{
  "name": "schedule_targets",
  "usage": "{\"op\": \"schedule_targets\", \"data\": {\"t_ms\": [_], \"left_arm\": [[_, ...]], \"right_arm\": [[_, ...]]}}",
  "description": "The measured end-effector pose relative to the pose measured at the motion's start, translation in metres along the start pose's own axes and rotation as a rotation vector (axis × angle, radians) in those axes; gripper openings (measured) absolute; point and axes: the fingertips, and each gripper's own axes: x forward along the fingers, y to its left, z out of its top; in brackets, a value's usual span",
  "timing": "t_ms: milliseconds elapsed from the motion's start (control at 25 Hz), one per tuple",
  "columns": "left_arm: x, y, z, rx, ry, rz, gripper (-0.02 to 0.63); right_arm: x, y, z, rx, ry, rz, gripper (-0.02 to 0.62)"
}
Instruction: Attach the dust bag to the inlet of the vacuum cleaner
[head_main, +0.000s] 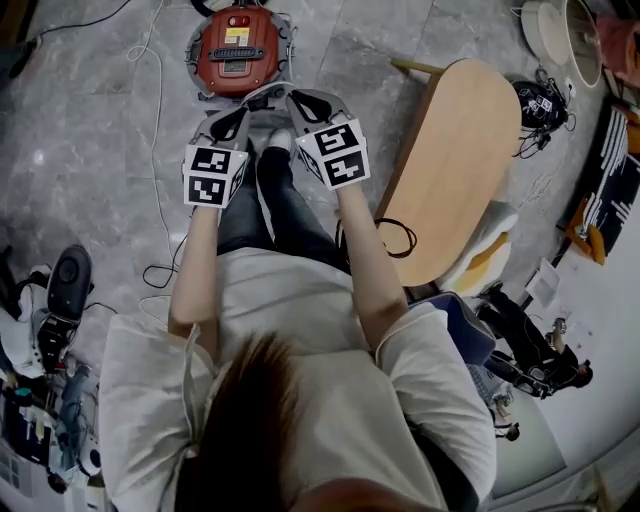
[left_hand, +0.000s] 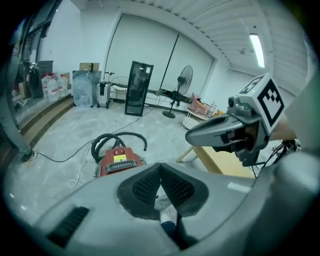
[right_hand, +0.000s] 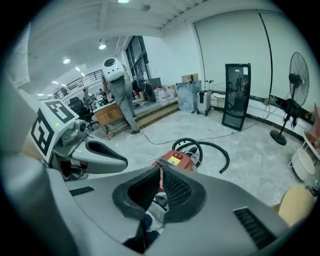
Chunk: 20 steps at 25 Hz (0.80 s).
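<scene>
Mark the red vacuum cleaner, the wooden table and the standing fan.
red vacuum cleaner (head_main: 237, 50), head view, on the middle of its top.
wooden table (head_main: 450, 160), head view, on the bare middle of its top.
standing fan (right_hand: 299, 72), right gripper view, on its round head.

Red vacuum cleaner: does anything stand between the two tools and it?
Nothing visible does. Only bare floor lies between the left tool, the right tool and the vacuum cleaner. Its hose lies curled behind it. Both tools are shut and empty.
</scene>
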Motion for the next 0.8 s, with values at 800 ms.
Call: {"op": "schedule_targets", "data": {"t_ms": [800], "left_arm": [[-0.106,-0.049,0.108,0.111,-0.262,0.087,0.018]], "right_arm": [[-0.129,0.02,0.087,-0.073,-0.204,0.029,0.002]]}}
